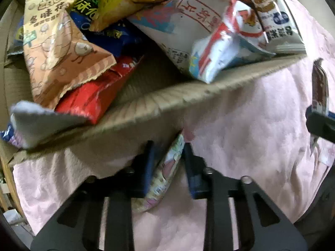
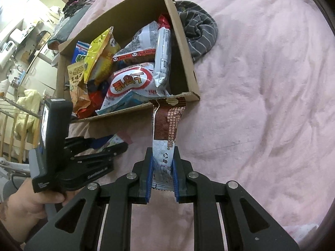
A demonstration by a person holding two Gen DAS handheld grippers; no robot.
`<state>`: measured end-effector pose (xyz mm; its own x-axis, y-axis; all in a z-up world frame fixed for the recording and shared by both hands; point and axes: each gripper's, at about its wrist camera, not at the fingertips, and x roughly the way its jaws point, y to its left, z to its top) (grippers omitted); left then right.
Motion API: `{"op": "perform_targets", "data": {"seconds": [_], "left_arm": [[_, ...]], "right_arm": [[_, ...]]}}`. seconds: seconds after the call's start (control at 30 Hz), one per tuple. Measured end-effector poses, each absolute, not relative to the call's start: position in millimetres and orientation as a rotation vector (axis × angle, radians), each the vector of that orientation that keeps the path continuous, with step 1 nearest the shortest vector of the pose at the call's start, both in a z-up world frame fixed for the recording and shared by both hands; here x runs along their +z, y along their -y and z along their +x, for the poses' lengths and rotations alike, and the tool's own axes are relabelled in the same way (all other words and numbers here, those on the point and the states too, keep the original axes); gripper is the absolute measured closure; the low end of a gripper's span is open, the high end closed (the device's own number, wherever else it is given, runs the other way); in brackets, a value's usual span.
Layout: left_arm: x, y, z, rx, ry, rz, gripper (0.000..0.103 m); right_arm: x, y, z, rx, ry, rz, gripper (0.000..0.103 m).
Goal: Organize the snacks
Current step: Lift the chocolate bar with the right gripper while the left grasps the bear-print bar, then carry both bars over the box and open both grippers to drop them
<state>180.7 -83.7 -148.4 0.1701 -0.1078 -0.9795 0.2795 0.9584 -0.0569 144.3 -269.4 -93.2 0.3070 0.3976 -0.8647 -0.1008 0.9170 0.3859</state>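
Right tool (image 2: 162, 175) on brown-and-white packet (image 2: 167, 125), Chinese print, recycling mark.

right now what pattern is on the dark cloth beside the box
Dark grey with thin pale stripes; the cloth shows best in the right wrist view.

The cardboard box (image 2: 184, 41) is crammed with snack packets (image 2: 129, 83) (little room inside); the pink blanket (image 2: 261, 104) to its right lies open, save a striped cloth (image 2: 199, 33).
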Motion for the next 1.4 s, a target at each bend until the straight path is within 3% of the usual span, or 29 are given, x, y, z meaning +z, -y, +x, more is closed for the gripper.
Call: {"op": "perform_targets", "data": {"seconds": [0.6,0.93,1.4], "left_arm": [[-122.9,61.7,117.7,-0.278,-1.408,-0.007,0.094],[-57.9,32.4,82.3,-0.224,-1.204,-0.104,0.094],[23.0,-14.8,132.0,-0.157,-0.975,-0.211,0.094]], "right_arm": [[-78.5,257.2,141.3,0.406,-1.192,0.299,0.086],[-59.2,256.1,134.3,0.449,-1.142,0.325,0.086],[-16.6,235.7,154.6,0.489,-1.036,0.319,0.086]]}}
